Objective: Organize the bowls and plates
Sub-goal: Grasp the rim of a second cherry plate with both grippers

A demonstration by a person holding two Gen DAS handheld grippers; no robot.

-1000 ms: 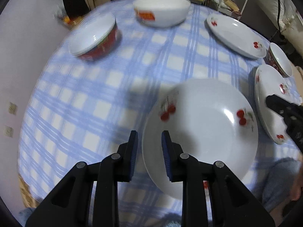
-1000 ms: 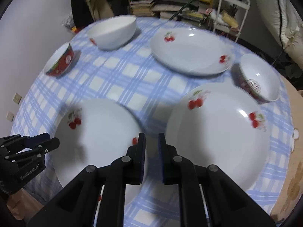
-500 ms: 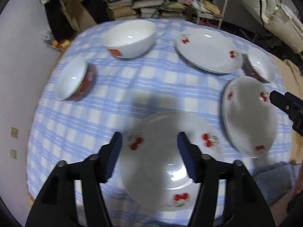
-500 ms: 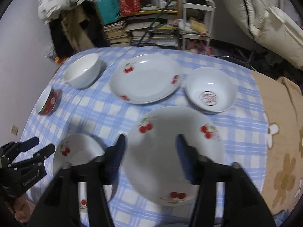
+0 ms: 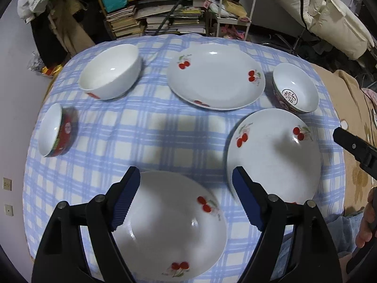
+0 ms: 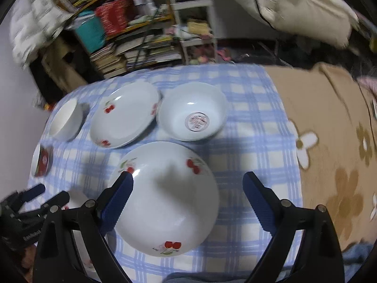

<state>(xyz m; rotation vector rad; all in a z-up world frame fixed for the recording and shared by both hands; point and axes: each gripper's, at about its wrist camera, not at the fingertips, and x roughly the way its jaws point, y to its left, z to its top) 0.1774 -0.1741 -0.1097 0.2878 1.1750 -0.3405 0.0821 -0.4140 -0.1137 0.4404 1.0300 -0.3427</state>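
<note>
Both grippers, left gripper and right gripper, are opening, empty, over plates at the table's near edge; stacking seems next.

My left hand-held gripper is matt black plastic with ribbed blue pads and small metal pins at its joints; my right hand-held gripper looks the same. The near plate under it is glossy white glazed ceramic with painted red cherries. Beyond that plate, the white bowl shines smoothly too. The tablecloth is soft matt checked cloth, slightly rumpled.
</note>
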